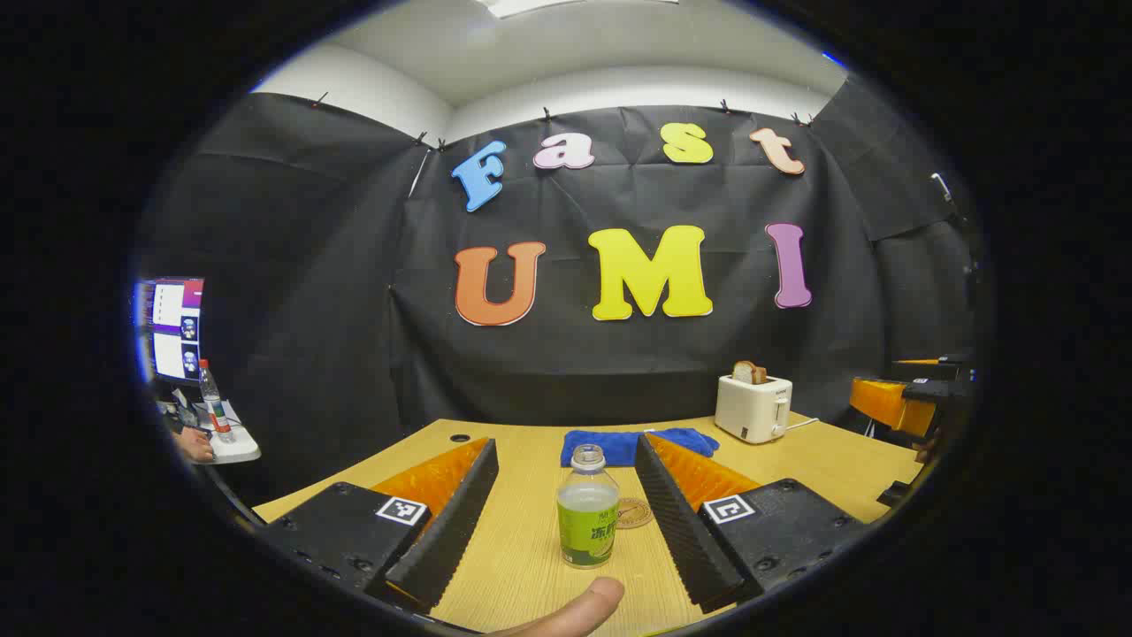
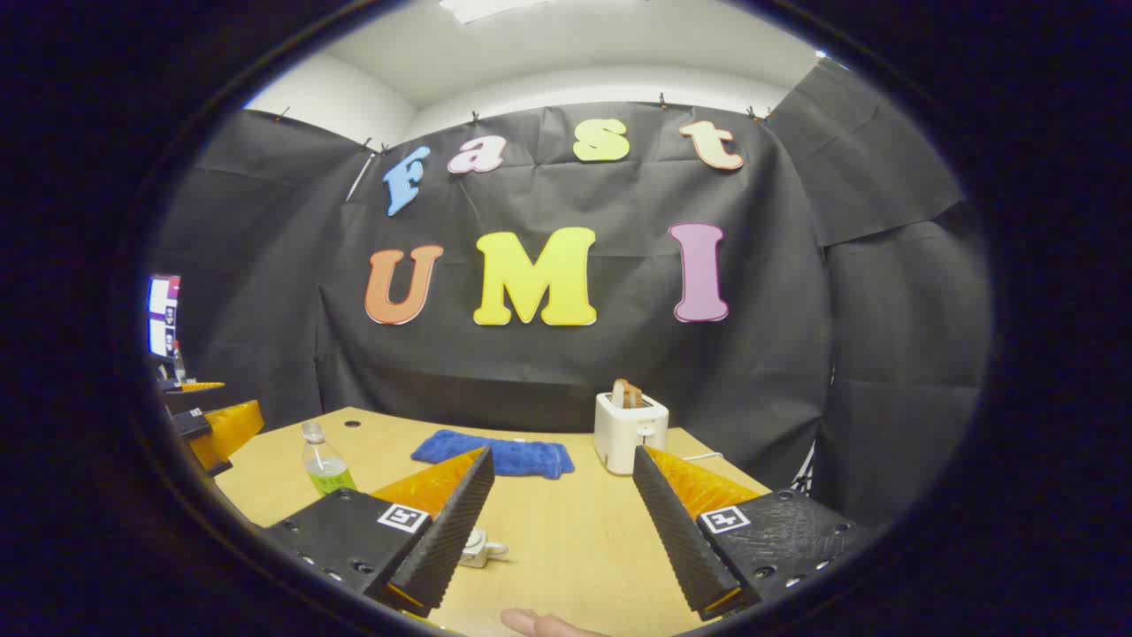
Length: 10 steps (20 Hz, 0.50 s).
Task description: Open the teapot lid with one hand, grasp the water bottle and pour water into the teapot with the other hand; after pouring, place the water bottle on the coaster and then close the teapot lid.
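Left gripper (image 1: 566, 522) wide, bottle (image 1: 587, 518) upright between fingers, untouched, coaster (image 1: 633, 512) just behind; right gripper (image 2: 562, 522) wide, teapot (image 2: 478, 547) half-hidden beside left finger. Risks: uncapped bottle tipped by a crooked close; lid fumbled.

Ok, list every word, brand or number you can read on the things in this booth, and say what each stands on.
No text here is legible.
water bottle label: print too blurred to read.
toaster front: mark too small to read.
monitor: too small to read.
square tag on the left gripper: coded pattern, no words.
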{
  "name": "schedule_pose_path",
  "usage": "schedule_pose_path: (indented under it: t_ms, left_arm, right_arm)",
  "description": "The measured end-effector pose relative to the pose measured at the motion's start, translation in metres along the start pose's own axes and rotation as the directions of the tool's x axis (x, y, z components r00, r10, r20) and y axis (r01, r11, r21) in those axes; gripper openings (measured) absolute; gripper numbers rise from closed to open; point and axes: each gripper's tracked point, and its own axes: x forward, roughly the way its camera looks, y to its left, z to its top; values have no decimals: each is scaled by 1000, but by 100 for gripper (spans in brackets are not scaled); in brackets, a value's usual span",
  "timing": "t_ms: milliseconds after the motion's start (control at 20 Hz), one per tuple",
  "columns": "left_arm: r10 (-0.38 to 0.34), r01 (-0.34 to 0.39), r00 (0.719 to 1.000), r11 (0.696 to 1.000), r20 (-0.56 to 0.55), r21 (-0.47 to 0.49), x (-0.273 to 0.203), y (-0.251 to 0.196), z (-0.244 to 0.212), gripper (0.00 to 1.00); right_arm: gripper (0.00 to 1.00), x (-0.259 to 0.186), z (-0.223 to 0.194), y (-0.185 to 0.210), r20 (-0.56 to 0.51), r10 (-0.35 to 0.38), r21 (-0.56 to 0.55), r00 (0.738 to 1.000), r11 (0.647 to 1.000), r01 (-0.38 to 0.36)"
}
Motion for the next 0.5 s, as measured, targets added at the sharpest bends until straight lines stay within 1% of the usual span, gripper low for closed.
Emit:
schedule_pose_path:
  t_ms: [100, 200, 250, 350, 400, 450, 500]
  left_arm:
    - [4, -4, 1000, 1000, -2, 10, 0, 0, 0, 97]
    - [0, 0, 1000, 1000, 1, 9, 0, 0, 0, 98]
    - [2, -2, 1000, 1000, 4, 5, -1, 1, 0, 98]
    - [1, -1, 1000, 1000, -6, 3, 0, 1, -3, 98]
    - [5, -5, 1000, 1000, -10, 4, 0, 2, -4, 98]
    - [8, -8, 1000, 1000, -14, 5, 1, 2, -5, 98]
    - [10, -10, 1000, 1000, -17, 7, 1, 2, -5, 98]
  right_arm:
    - [95, -2, 1, -4, 12, -15, -4, 1000, 1000, 15]
    - [95, -1, 0, -2, 8, -2, 15, 1000, 1000, 2]
    - [97, 0, -1, 0, 3, 10, 21, 1000, 1000, -10]
    - [93, 4, -7, -1, -15, 13, 20, 1000, 1000, -13]
    - [97, 5, -8, -2, -20, 12, 21, 1000, 1000, -12]
    - [95, 6, -9, -2, -22, 11, 20, 1000, 1000, -11]
    - [95, 7, -10, -3, -24, 7, 20, 1000, 1000, -7]
